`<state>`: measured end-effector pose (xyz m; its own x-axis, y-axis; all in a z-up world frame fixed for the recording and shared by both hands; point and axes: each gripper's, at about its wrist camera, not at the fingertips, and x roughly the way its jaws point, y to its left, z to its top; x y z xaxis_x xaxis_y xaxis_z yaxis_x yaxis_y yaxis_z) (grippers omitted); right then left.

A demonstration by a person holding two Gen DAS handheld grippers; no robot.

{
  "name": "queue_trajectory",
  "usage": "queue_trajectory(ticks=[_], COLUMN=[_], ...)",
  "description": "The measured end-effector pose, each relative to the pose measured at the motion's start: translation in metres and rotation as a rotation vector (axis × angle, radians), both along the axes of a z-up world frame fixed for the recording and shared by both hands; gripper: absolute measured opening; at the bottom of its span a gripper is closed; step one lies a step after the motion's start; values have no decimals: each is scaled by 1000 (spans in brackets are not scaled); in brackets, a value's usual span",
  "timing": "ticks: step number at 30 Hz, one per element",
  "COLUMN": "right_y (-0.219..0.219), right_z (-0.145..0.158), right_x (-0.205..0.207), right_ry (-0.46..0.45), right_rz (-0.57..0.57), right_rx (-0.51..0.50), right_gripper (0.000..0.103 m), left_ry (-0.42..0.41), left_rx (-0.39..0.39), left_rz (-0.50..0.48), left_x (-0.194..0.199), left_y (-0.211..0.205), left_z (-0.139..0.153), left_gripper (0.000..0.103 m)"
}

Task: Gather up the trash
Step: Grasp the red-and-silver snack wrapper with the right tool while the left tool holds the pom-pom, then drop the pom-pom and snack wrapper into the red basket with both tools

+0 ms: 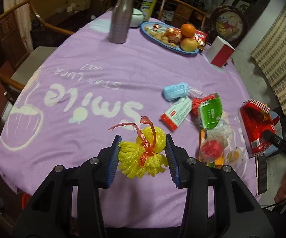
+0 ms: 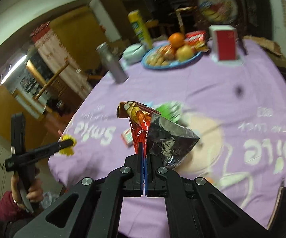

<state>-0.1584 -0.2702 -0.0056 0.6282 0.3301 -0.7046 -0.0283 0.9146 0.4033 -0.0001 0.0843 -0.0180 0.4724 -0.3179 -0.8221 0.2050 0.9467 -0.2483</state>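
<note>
The left tool (image 1: 143, 154) pinches, probably lightly, the yellow foam net (image 1: 143, 156); the right tool (image 2: 144, 152) clamps the snack bag (image 2: 158, 138) above the tabletop (image 1: 103, 63), ready to discard.

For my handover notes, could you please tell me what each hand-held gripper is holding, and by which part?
The right hand-held gripper pinches the red snack bag by its lower edge. The left hand-held gripper flanks the yellow foam net; grip uncertain.

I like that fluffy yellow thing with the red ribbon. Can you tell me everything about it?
The yellow foam net looks soft and spongy, bunched into loops like a pom-pom. A crinkly red ribbon is tied round its middle, ends sticking up. It sits between the two blue pads of the left gripper, which press its sides, above the purple tablecloth near the table's front edge.
</note>
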Motion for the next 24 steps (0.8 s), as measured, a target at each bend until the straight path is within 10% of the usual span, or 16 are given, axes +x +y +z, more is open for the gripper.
queue_trajectory(ticks=[14,24], right_y=[216,288], right_z=[-5,-1], right_x=[51,59], right_ry=[25,19], right_rz=[636,753], right_rx=[-20,-98], right_gripper=[2,2], left_ry=[160,249], left_rx=[7,-55], left_rz=[688,769], left_x=[-156,-169], left_y=[231,298], left_z=[-45,-89], left_gripper=[44,45])
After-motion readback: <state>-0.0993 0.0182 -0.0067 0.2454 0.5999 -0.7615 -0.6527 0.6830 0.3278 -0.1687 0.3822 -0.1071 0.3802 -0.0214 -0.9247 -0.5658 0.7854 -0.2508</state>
